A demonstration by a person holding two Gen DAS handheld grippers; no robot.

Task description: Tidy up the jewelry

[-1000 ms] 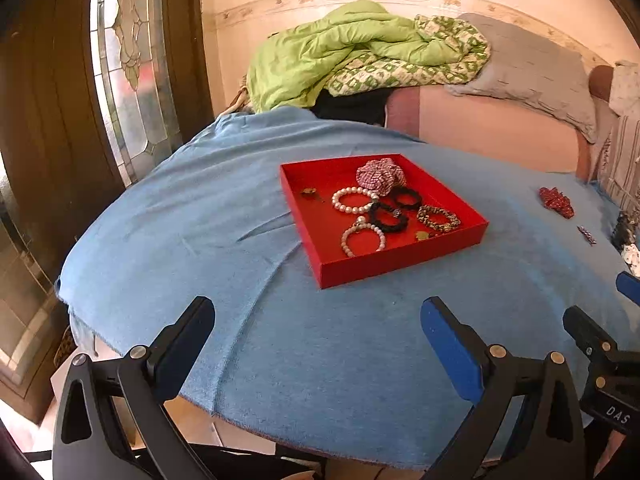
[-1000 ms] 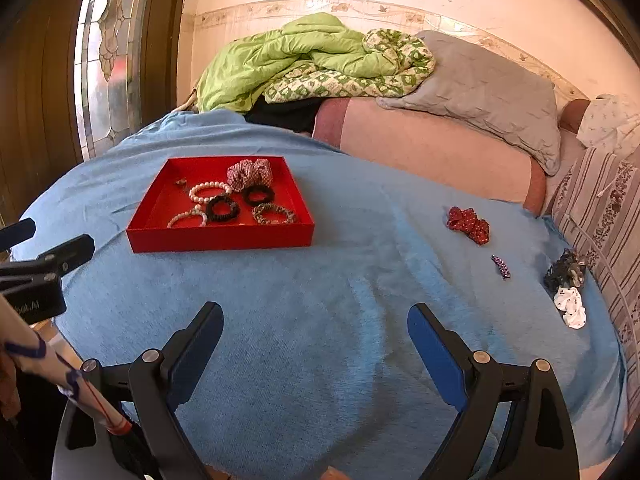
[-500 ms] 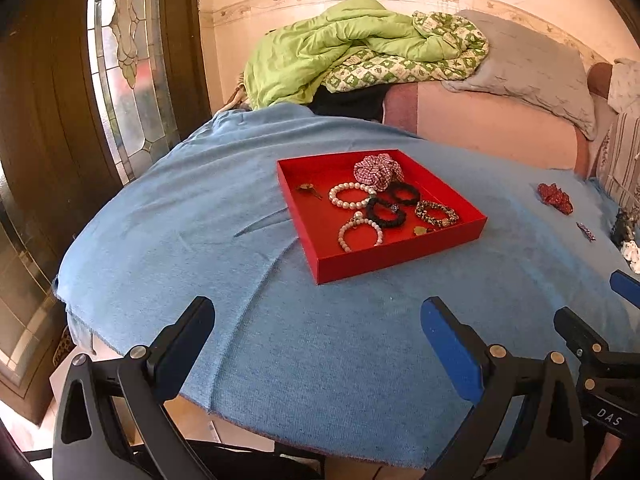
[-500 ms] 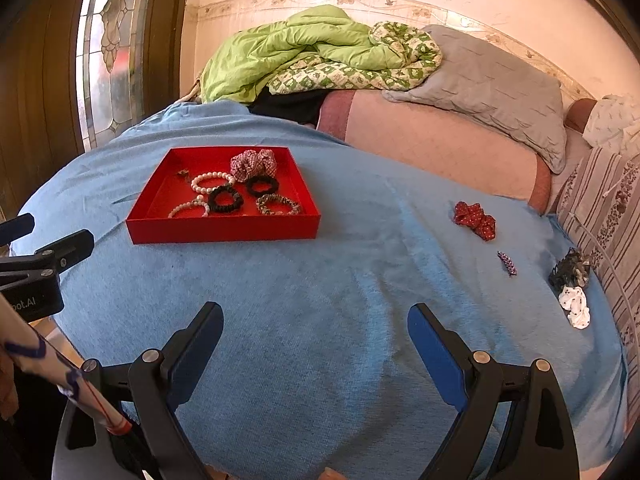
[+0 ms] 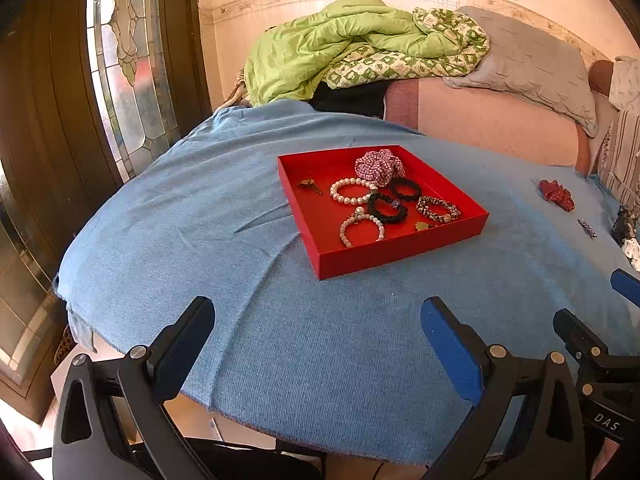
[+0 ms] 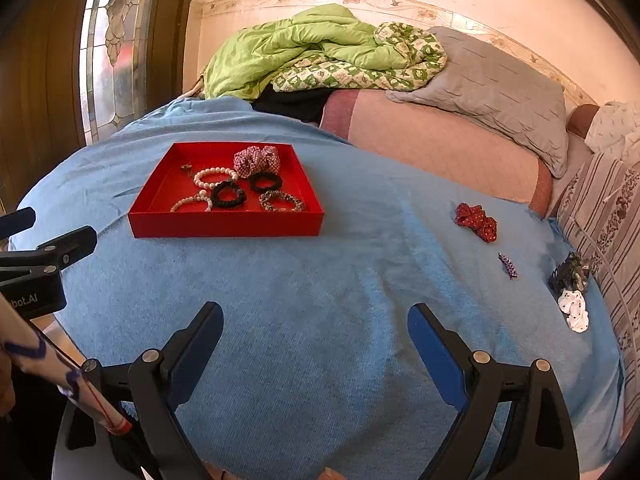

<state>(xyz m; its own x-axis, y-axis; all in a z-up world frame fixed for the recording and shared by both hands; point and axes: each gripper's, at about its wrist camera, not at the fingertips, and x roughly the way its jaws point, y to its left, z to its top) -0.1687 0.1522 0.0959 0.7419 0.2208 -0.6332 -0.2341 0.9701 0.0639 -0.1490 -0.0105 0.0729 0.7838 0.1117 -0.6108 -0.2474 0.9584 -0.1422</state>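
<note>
A red tray point(image 5: 400, 252) point(image 6: 224, 225) sits on the blue cloth and holds pearl bracelets point(image 5: 352, 192), black hair ties point(image 6: 228, 194), a patterned bracelet point(image 5: 438, 209) and a checked scrunchie point(image 5: 378, 168) point(image 6: 256, 160). Loose on the cloth to the right lie a red scrunchie point(image 6: 476, 222) point(image 5: 556, 195), a small purple clip point(image 6: 507, 266), a dark scrunchie point(image 6: 570, 274) and a white scrunchie point(image 6: 576, 312). My left gripper point(image 5: 318, 340) hovers open near the front edge, short of the tray. My right gripper point(image 6: 316, 340) is open too, with nothing between its fingers.
The round table's blue cloth point(image 6: 340, 280) drops off at the near edge. Behind it is a sofa with a green quilt point(image 6: 304, 48) and a grey pillow point(image 6: 492, 88). A glass-panelled door point(image 5: 124, 64) stands at left. A sleeve point(image 6: 48, 368) shows at lower left.
Both views have shifted slightly, so the tray sits a little differently in frame. Both grippers stay open and no item on the cloth has moved.
</note>
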